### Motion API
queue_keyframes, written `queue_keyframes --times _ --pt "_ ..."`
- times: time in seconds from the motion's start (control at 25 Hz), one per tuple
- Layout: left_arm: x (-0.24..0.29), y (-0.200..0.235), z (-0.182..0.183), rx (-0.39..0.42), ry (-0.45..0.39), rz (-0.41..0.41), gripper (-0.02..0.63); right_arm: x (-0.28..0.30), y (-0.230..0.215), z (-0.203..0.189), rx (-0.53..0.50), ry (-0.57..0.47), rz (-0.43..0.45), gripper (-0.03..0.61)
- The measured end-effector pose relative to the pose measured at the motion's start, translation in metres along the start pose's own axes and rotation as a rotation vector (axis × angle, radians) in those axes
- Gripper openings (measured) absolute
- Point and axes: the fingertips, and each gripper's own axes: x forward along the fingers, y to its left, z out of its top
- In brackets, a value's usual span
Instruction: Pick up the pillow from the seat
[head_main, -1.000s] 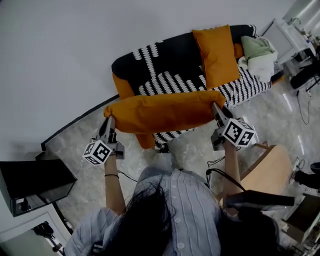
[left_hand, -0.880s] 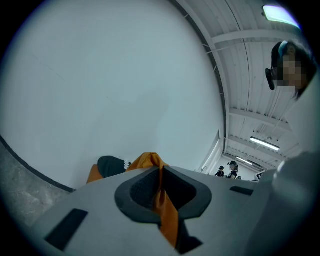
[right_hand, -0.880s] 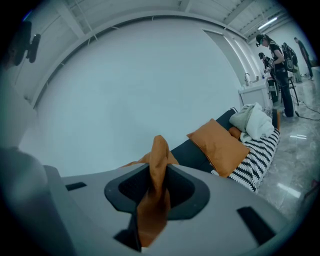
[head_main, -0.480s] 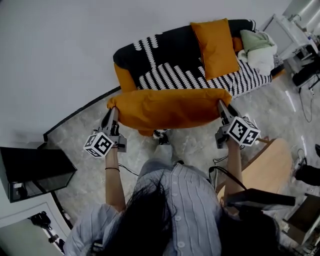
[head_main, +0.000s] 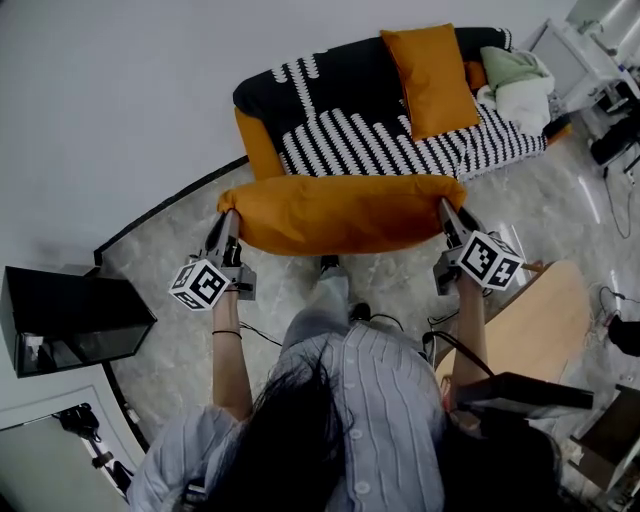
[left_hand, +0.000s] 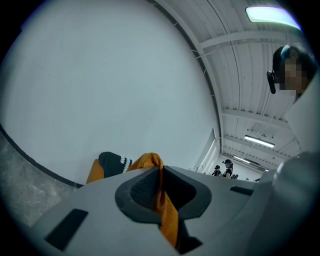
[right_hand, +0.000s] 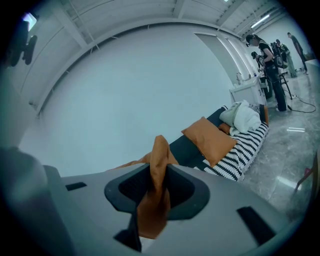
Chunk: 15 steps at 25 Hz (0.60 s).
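The long orange fabric pillow (head_main: 340, 212) hangs in the air at 12 o'clock from the person, off the seat and over the grey marble-look floor (head_main: 390, 290). The orange sofa under a black-and-white patterned throw (head_main: 340, 140) stands just beyond it. The left claw (head_main: 229, 218) is clamped on the pillow's 9 o'clock end and the right claw (head_main: 444, 208) on its 3 o'clock end. Each gripper view shows a thin fold of orange cloth pinched flat between nearly closed jaws, so the hold is on the cover's corners and not on the stuffing. The pillow looks soft and light: it bows only slightly between the two holds and its edges round over instead of staying crisp. Being limp, it would probably droop and swing if one end were let go, so a hold at both ends suits it. The woven cover seems to give enough friction, though a pinch on so little cloth could slip if tugged hard. Nothing about it looks fragile. A square orange cushion (head_main: 432, 78) lies on the sofa at 1 o'clock, well apart from the lifted pillow.
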Motion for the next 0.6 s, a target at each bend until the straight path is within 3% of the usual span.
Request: queue_keyframes --times 0.6 --pt "-0.078 -0.027 -0.042 -0.018 0.019 0.039 0.029 -0.072 -0.015 -0.057 0.0 0.045 -0.008 0.104"
